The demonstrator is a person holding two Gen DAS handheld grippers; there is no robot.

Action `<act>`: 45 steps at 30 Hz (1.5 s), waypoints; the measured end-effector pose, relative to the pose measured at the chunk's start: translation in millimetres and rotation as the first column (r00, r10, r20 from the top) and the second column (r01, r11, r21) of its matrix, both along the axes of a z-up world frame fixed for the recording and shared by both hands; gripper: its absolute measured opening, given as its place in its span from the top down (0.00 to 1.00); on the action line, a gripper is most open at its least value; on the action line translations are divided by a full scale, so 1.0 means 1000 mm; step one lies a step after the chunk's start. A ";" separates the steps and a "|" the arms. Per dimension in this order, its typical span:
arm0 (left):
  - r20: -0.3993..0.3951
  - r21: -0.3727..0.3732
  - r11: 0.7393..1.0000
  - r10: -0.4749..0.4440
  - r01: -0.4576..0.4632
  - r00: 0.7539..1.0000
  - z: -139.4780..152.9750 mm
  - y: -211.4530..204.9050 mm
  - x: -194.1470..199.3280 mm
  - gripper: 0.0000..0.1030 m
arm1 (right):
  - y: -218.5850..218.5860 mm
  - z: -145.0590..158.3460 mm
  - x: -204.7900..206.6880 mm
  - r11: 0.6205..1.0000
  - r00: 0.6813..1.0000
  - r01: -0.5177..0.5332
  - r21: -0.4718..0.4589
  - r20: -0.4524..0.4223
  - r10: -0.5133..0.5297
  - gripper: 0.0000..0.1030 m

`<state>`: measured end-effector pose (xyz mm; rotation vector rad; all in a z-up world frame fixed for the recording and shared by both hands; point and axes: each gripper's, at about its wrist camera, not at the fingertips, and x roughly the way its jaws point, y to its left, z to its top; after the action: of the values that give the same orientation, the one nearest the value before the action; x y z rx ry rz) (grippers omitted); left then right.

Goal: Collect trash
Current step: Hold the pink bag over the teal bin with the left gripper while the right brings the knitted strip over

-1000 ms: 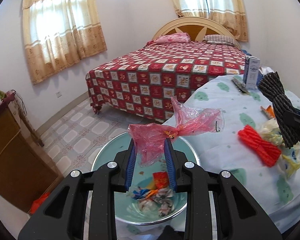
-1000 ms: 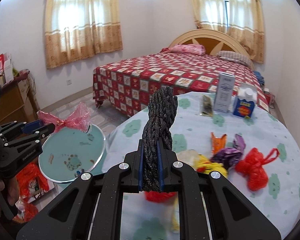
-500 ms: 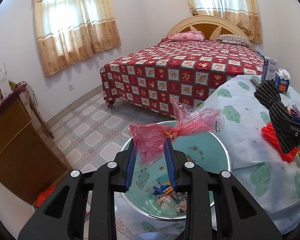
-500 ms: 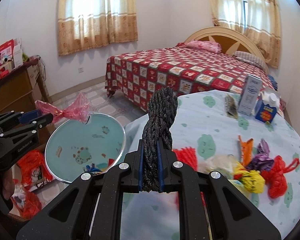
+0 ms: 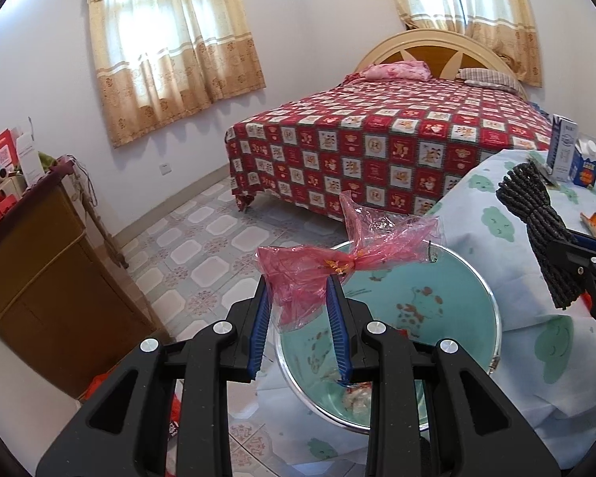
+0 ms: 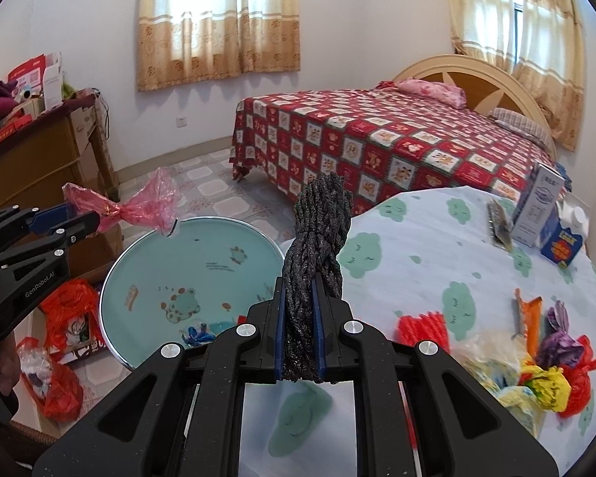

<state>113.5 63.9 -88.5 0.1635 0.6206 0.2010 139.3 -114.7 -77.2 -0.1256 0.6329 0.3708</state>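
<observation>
Carrying step in hand: left gripper [image 5: 298, 310] clamped on a knotted pink plastic bag [image 5: 337, 262], right gripper [image 6: 300, 326] closed tight on a twisted dark rope bundle [image 6: 318, 234], both held above or just beside the teal basin [image 6: 186, 278] next to the table [image 6: 417, 238]. Basin apparently already holding a few scraps, though blurred. Next move, by judgement: centre each load over the basin, then open the jaws; more trash left on the table.

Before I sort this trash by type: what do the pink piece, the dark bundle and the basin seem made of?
Pink piece: thin translucent plastic film, crinkled, glossy.
Dark bundle: twisted cord or fibre, matte; exact material unclear.
Basin: likely enamelled metal, given its shiny rim and printed teal coating.
</observation>
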 end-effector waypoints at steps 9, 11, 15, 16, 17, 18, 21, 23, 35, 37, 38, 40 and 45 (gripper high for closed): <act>-0.007 -0.006 0.999 0.047 -0.047 0.999 -0.001 0.014 0.003 0.72 | 0.022 -0.002 0.007 0.999 0.999 -0.050 -0.021 -0.006 0.049 0.88; -0.011 -0.007 0.998 0.056 -0.056 0.998 -0.002 0.017 0.004 0.72 | 0.027 -0.003 0.007 0.998 0.998 -0.061 -0.026 -0.007 0.060 0.88; -0.018 -0.017 0.997 0.069 -0.069 0.997 -0.004 0.023 0.005 0.72 | 0.033 -0.004 0.008 0.996 0.997 -0.077 -0.033 -0.013 0.077 0.88; -0.020 -0.020 0.997 0.072 -0.073 0.997 -0.004 0.024 0.006 0.72 | 0.035 -0.004 0.008 0.996 0.997 -0.080 -0.036 -0.013 0.080 0.88; -0.021 -0.023 0.997 0.074 -0.075 0.997 -0.004 0.024 0.007 0.72 | 0.036 -0.004 0.009 0.996 0.996 -0.084 -0.037 -0.015 0.083 0.88; -0.021 -0.026 0.997 0.074 -0.075 0.997 -0.004 0.025 0.007 0.72 | 0.037 -0.005 0.009 0.996 0.996 -0.087 -0.038 -0.015 0.086 0.88; -0.021 -0.030 0.997 0.076 -0.076 0.997 -0.004 0.027 0.007 0.72 | 0.039 -0.005 0.008 0.995 0.996 -0.091 -0.039 -0.017 0.091 0.88; -0.021 -0.031 0.996 0.077 -0.078 0.997 -0.004 0.028 0.007 0.72 | 0.040 -0.006 0.009 0.995 0.995 -0.095 -0.041 -0.018 0.094 0.88; -0.026 -0.036 0.997 0.072 -0.073 0.997 -0.004 0.028 0.009 0.72 | 0.043 -0.007 0.008 0.994 0.995 -0.102 -0.043 -0.021 0.101 0.88; -0.027 -0.036 0.997 0.071 -0.072 0.997 -0.004 0.028 0.008 0.72 | 0.043 -0.007 0.008 0.994 0.995 -0.103 -0.043 -0.022 0.102 0.88; -0.028 -0.037 0.997 0.070 -0.071 0.997 -0.004 0.028 0.008 0.72 | 0.043 -0.007 0.008 0.994 0.994 -0.103 -0.043 -0.022 0.103 0.88; -0.029 -0.036 0.997 0.067 -0.068 0.997 -0.005 0.026 0.008 0.72 | 0.044 -0.007 0.008 0.994 0.994 -0.104 -0.042 -0.023 0.103 0.88; -0.032 -0.038 0.997 0.063 -0.065 0.997 -0.006 0.025 0.007 0.72 | 0.045 -0.008 0.007 0.994 0.994 -0.105 -0.042 -0.023 0.105 0.88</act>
<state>120.6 88.9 -94.9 0.1095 0.6601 0.2484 146.1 -69.8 -85.2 -0.1974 0.6569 0.4605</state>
